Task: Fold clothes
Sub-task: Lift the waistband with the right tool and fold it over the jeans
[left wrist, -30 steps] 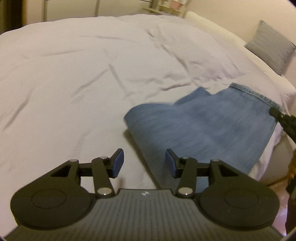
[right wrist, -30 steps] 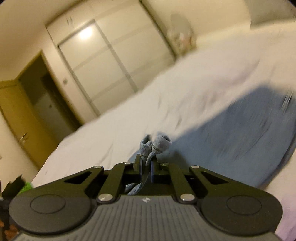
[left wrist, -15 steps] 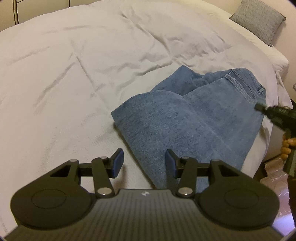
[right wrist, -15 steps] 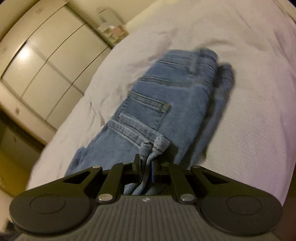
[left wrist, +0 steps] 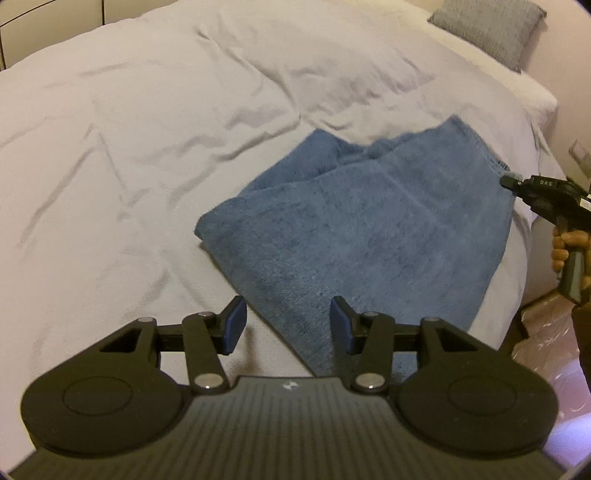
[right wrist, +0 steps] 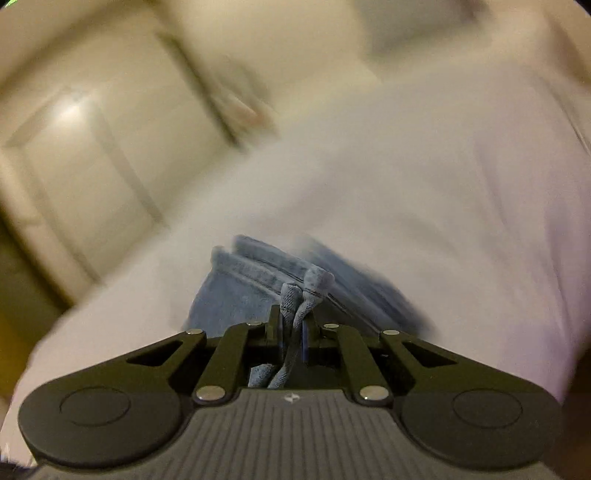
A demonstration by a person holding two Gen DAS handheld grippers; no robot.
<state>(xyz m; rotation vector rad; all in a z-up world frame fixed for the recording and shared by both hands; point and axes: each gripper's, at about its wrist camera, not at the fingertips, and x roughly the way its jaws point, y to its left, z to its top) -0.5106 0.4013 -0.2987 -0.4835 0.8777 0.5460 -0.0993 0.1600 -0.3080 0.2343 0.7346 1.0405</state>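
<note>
A pair of blue jeans point(left wrist: 369, 229) lies folded over on the white bed point(left wrist: 147, 129), right of centre in the left wrist view. My left gripper point(left wrist: 286, 328) is open and empty, hovering above the near folded edge of the jeans. My right gripper point(right wrist: 291, 325) is shut on a bunched edge of the jeans point(right wrist: 258, 280). It also shows in the left wrist view point(left wrist: 506, 181) at the jeans' far right corner by the bed's edge. The right wrist view is blurred by motion.
A grey pillow point(left wrist: 487, 26) lies at the bed's far right corner. The bed's right edge drops to the floor point(left wrist: 546, 354). Pale wardrobe doors point(right wrist: 85, 166) stand beyond the bed.
The right gripper has kept hold of the denim and swung it, so its view turned from the jeans toward the wardrobe. The jeans' right corner has shifted. The left gripper stayed open and drew slightly closer.
</note>
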